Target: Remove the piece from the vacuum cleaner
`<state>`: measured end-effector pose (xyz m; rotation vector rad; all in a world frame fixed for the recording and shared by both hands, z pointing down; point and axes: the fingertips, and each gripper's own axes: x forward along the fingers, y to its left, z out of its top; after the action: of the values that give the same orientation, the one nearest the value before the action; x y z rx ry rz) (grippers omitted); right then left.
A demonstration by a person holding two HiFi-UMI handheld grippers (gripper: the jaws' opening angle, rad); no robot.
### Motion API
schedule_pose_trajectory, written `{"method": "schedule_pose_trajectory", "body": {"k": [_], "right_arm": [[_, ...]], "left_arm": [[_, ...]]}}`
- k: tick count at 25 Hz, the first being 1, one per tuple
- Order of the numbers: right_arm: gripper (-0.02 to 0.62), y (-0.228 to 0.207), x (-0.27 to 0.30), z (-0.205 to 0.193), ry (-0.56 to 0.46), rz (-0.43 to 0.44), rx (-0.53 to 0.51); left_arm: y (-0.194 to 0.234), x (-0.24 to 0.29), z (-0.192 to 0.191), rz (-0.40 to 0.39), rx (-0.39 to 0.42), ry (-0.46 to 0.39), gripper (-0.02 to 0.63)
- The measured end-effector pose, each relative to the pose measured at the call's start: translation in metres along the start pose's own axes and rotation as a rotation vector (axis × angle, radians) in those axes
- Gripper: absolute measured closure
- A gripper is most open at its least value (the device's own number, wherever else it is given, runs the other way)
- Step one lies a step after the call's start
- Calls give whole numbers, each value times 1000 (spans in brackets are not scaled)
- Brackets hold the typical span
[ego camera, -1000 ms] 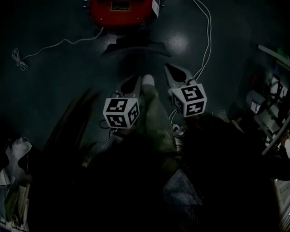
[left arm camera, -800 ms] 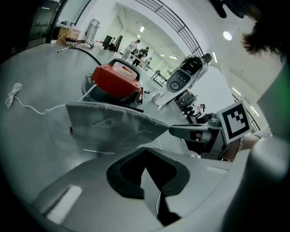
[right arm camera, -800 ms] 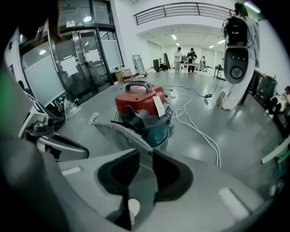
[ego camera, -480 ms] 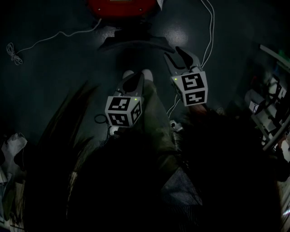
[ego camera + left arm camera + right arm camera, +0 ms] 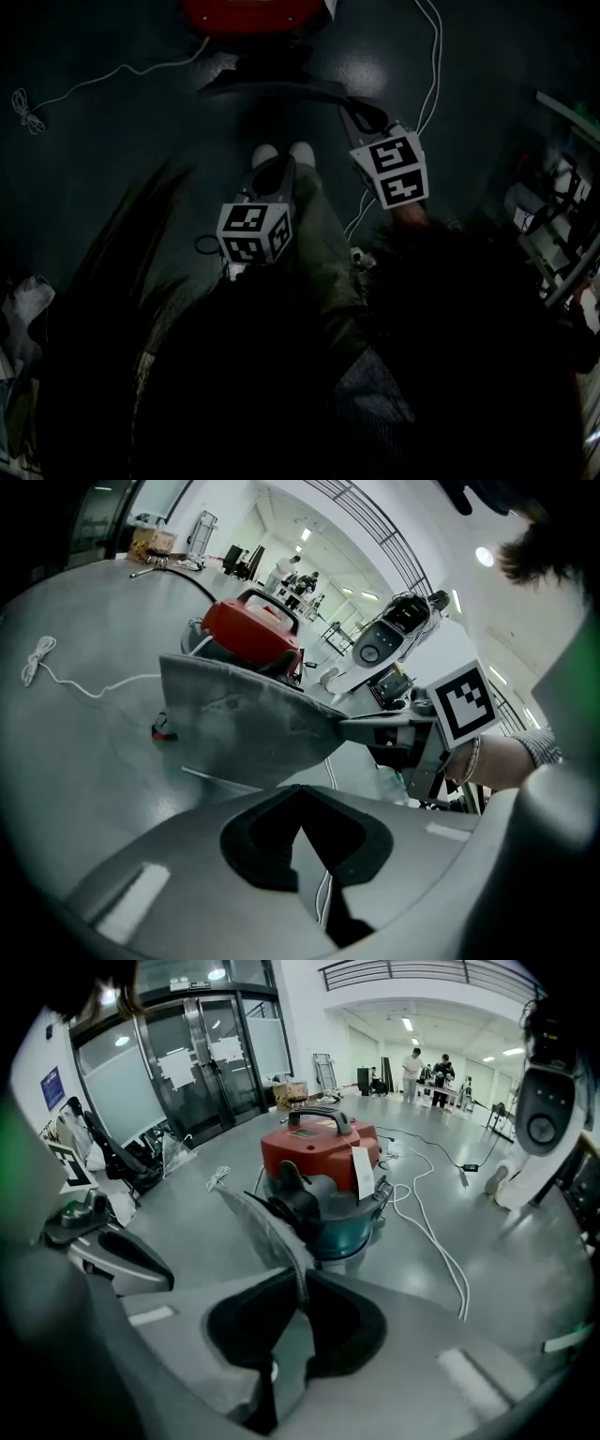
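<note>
Jaws of my right gripper [image 5: 302, 1281] have just been closing and pinch the gray piece [image 5: 265, 1229], which half hides the vacuum cleaner [image 5: 319, 1162] beyond; my left gripper [image 5: 300, 794] has its jaws together, empty.

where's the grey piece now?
Head view, top centre: grey piece just below the red vacuum cleaner, right end in the right gripper, whose jaws have just been closing on it.

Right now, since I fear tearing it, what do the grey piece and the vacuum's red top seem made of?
The grey piece: probably felt-like filter cloth, matte and mottled, with a thin, fuzzy edge; how stiff, I cannot tell. The red top: likely moulded plastic, smooth with a slight sheen under the lights.
</note>
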<state>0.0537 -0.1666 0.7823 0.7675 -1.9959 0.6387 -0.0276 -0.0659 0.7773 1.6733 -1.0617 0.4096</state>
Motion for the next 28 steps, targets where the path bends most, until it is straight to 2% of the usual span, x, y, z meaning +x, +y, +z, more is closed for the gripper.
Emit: {"method": "schedule_pose_trajectory", "body": {"k": [3,7,14,19,24,28], "right_arm": [[571,12,-9,-2,-10,36,23],[574,34,-12,-10,-5,75,5],[574,66,-11,-23,-3,125,-15],[574,77,-8,-23,-9,142,15],[575,109,-8,-31,7,200,-4],[575,119,-15,-42,-13,189,19]], "left_arm": [[-4,-5,2,3,-10,-18,601],[-6,-7,1,-2,-19,-26,601],[-6,-10,-12,-10,-33,-20,601],[-6,-12,-20,-9,-38,-19,601],[-6,-13,-20,-8,-36,-15,601],[-4,-14,-18,-2,-33,-25,601]]}}
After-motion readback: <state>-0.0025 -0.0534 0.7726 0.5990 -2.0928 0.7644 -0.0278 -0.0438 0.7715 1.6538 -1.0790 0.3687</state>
